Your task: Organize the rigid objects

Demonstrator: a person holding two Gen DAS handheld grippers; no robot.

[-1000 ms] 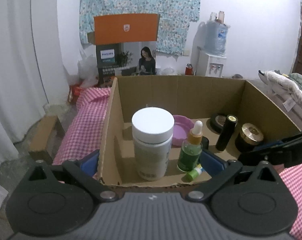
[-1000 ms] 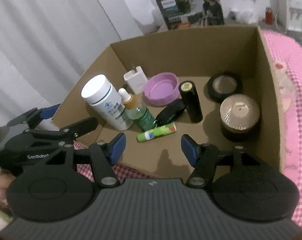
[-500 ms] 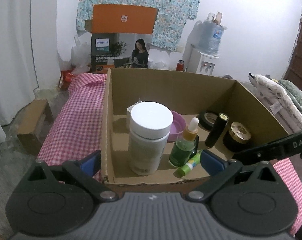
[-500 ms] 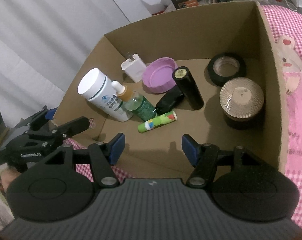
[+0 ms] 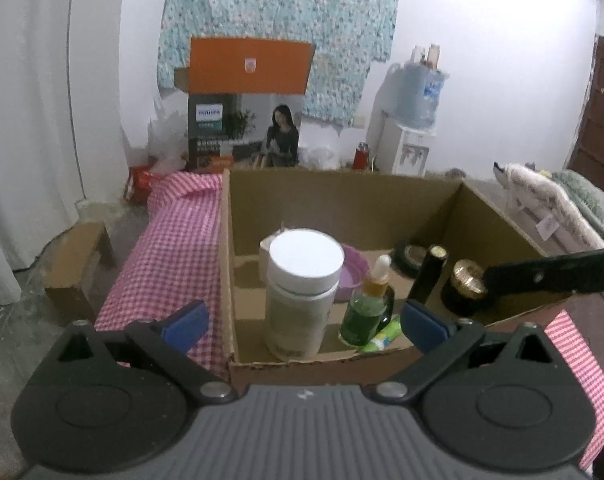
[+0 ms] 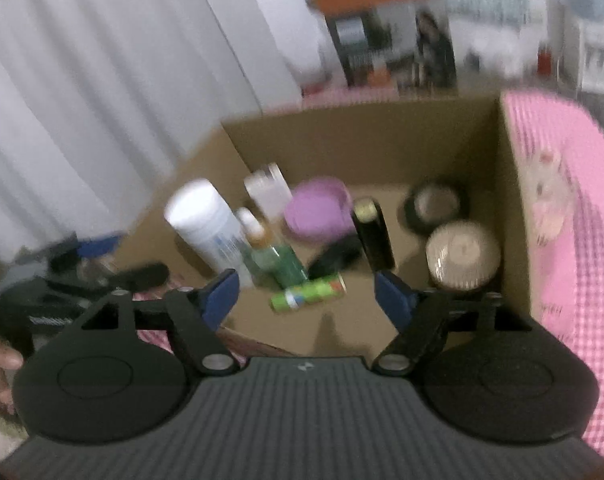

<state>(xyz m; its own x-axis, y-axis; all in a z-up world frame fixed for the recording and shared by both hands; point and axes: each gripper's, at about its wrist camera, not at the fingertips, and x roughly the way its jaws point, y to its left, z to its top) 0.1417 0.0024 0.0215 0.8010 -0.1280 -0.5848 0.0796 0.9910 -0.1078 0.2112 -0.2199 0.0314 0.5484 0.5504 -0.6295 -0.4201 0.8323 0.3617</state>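
An open cardboard box (image 5: 342,196) (image 6: 382,148) holds a white-capped bottle (image 5: 302,292) (image 6: 209,224), a green dropper bottle (image 5: 368,308) (image 6: 275,252), a small green tube (image 5: 382,338) (image 6: 308,292), a purple lid (image 5: 354,272) (image 6: 318,208), a black cylinder (image 5: 428,276) (image 6: 374,236), a gold-topped jar (image 5: 466,286) (image 6: 464,256), a tape roll (image 6: 436,204) and a white charger (image 6: 267,192). My left gripper (image 5: 304,322) is open and empty at the box's near wall. My right gripper (image 6: 306,294) is open and empty above the box's near edge; the right wrist view is blurred.
The box stands on a pink checked cloth (image 5: 169,248) (image 6: 574,200). An orange and photo-printed carton (image 5: 245,112), a water dispenser (image 5: 410,120) and white curtains (image 5: 25,120) stand behind. A low brown box (image 5: 77,256) sits on the floor at the left.
Both grippers have pulled back and risen a little from the box. The right wrist view has tilted up and gone blurry with motion. The things in the box have not moved.
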